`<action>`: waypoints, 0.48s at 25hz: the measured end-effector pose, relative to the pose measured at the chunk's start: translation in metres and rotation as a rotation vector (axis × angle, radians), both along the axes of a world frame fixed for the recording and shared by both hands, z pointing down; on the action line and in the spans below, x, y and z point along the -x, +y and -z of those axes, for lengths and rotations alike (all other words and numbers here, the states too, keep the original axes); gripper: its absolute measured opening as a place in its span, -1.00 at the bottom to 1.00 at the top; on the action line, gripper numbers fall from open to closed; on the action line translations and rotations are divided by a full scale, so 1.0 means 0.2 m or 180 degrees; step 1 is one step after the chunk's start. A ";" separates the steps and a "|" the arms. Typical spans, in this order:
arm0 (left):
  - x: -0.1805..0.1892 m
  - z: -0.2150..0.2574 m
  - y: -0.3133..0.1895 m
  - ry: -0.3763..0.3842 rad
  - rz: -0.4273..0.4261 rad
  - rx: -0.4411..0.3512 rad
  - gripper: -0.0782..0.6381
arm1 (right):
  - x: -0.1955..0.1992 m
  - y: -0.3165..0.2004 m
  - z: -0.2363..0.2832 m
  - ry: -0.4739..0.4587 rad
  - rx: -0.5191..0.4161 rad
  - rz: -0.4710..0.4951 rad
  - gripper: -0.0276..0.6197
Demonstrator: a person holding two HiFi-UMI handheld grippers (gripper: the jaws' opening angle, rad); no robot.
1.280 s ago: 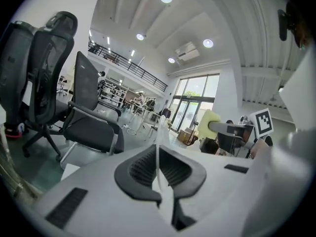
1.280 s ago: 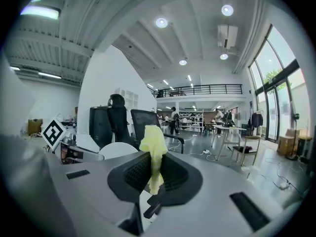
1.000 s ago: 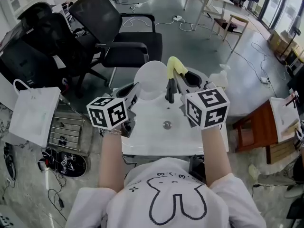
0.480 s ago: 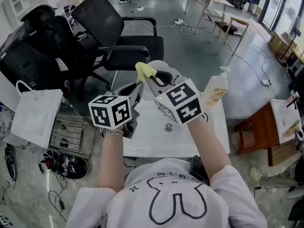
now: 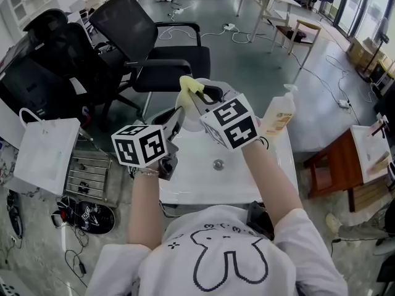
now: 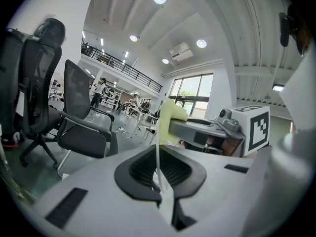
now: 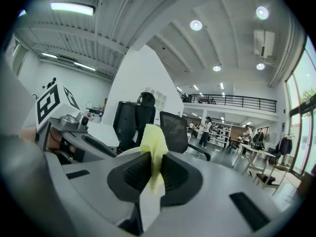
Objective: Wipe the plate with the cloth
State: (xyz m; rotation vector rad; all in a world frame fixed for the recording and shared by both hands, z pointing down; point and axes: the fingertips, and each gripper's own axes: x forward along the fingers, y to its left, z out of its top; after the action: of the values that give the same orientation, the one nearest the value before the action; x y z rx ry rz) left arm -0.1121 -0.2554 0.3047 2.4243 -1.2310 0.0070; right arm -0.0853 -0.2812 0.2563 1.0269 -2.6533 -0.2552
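Note:
In the head view my left gripper (image 5: 178,117) is shut on the near left rim of a white plate (image 5: 189,123), which it holds upright over the white table (image 5: 210,184). In the left gripper view the plate (image 6: 158,157) shows edge-on as a thin white line between the jaws of that gripper (image 6: 159,174). My right gripper (image 5: 196,97) is shut on a yellow cloth (image 5: 188,87) and lies across the plate's face, hiding much of it. The cloth (image 7: 154,152) sticks up between the jaws of the right gripper (image 7: 153,168). The cloth (image 6: 171,120) also shows beside the plate in the left gripper view.
A soap bottle (image 5: 278,116) stands at the table's far right. Black office chairs (image 5: 154,48) stand beyond the table, and a white bag (image 5: 46,153) hangs at the left. A wooden stool (image 5: 336,165) sits on the floor at the right.
My right gripper has swung left with the cloth, from the plate's right side to across its face, and has rolled. The left gripper and the plate have stayed put.

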 end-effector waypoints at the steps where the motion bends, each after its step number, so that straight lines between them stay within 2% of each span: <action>1: 0.00 0.00 0.00 -0.0002 0.0003 -0.0003 -0.73 | -0.02 -0.02 0.00 -0.0011 0.0006 -0.0057 -0.76; 12: -0.01 0.01 0.02 0.0004 -0.0052 -0.0050 -0.73 | -0.31 -0.22 -0.04 -0.0160 0.0158 -0.0695 -0.76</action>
State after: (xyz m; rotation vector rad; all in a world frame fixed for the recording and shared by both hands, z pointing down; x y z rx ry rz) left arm -0.1093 -0.2516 0.3030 2.4474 -1.2150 0.0009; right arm -0.0229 -0.3262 0.2634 1.3094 -2.5487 -0.1179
